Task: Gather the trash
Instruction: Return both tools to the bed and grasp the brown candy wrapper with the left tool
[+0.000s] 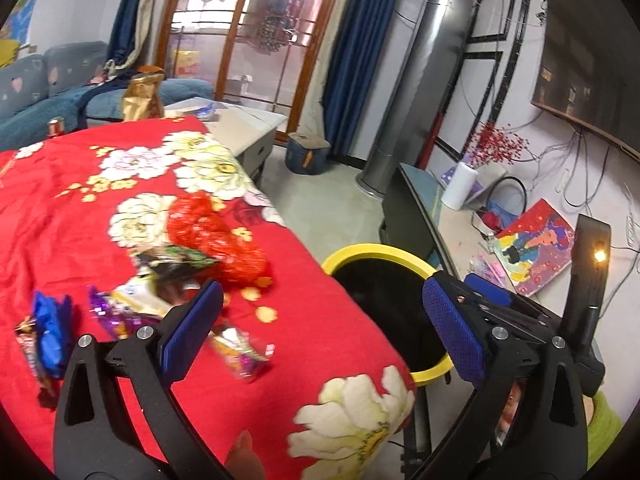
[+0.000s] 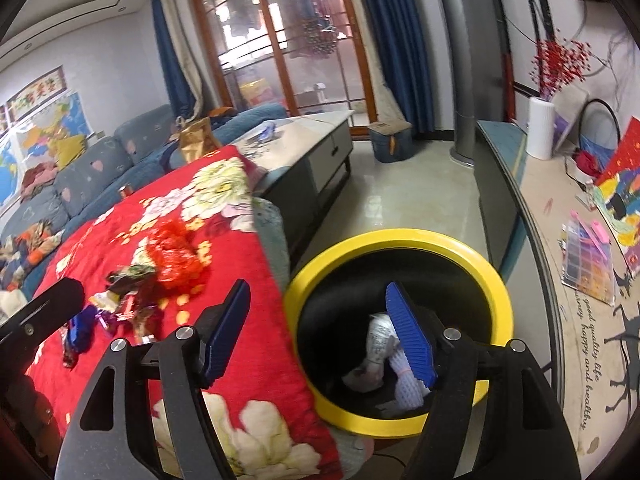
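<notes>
The trash lies scattered on a red floral blanket (image 1: pixel 80 200) — a crumpled red plastic bag (image 1: pixel 216 236) furthest back, shiny and translucent, with a dark torn wrapper (image 1: pixel 176 260) just in front of it. Nearer sit a white-and-purple foil packet (image 1: pixel 124 304), a blue wrapper (image 1: pixel 50 332) by the left edge of the left wrist view, and a small orange-and-pink candy wrapper (image 1: pixel 240 354), blurred, just past the left finger.

Beside the blanket's edge stands a black bin with a yellow rim (image 2: pixel 400 240). Inside it, in the right wrist view, lie crumpled white paper (image 2: pixel 378 340) and a piece of white foam netting (image 2: pixel 408 384).

The left gripper (image 1: pixel 324 328) is spread wide with nothing between its blue pads, one finger over the blanket and the other over the bin. The right gripper (image 2: pixel 320 336) stands well apart too and empty — its right finger hangs over the bin's mouth.
</notes>
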A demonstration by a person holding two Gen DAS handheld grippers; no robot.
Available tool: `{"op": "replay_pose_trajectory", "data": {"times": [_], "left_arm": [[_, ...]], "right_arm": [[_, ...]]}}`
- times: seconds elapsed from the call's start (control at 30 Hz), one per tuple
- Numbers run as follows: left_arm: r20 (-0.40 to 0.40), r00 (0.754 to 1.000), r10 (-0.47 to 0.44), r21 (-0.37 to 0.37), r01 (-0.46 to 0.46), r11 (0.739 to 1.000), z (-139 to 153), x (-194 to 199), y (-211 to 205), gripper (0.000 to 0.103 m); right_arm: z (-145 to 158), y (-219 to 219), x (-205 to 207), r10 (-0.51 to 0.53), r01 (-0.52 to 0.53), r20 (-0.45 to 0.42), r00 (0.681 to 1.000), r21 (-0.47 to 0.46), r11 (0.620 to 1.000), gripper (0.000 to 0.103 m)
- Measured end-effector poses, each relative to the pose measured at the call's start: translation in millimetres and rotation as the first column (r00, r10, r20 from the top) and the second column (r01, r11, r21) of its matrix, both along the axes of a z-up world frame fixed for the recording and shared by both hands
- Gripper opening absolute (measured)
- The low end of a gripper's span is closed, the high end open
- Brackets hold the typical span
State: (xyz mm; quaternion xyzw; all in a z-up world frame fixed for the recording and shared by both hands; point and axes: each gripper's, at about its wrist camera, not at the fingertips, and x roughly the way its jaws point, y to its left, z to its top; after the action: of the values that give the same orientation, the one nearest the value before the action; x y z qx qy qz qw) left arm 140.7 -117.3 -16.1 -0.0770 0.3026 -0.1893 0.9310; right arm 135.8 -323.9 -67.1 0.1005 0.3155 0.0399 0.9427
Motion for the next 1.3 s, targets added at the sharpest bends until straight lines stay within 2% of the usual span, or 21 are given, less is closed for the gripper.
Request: {"op": "replay_pose_trajectory", "data": {"times": [0.47, 0.8, 1.03, 1.23, 1.3], "left_arm": [[0.011, 0.991, 0.137, -0.027, -0.137, 0.99, 4.8, -10.1, 66.6, 0.092], [-0.004, 0.97, 0.242, -0.032, -0.242, 0.97, -0.2, -16.7, 119.5, 0.092], [-0.034, 0.945, 0.325, -0.025, -0.326, 0.945, -8.2, -20.8, 159.3, 0.092], [-0.082, 0.925, 0.371, -0.007, -0.373, 0.928, -20.2, -25.7, 187.3, 0.091], [-0.109, 0.919, 0.379, -0.009, -0.382, 0.924, -27.0, -26.7, 197.5, 0.083]], "right_arm": [[13.0, 64.0, 6.2, 0.158, -0.157, 0.006, 0.987, -0.047, 0.986, 0.068], [21.7, 115.9, 22.6, 0.281, -0.279, 0.015, 0.96, -0.081, 0.957, 0.068], [7.6, 138.1, 47.7, 0.329, -0.331, -0.036, 0.944, -0.12, 0.936, 0.068], [-18.8, 148.4, 76.5, 0.345, -0.359, -0.111, 0.932, -0.153, 0.921, 0.065], [-27.7, 152.0, 86.7, 0.346, -0.367, -0.136, 0.928, -0.172, 0.914, 0.065]]}}
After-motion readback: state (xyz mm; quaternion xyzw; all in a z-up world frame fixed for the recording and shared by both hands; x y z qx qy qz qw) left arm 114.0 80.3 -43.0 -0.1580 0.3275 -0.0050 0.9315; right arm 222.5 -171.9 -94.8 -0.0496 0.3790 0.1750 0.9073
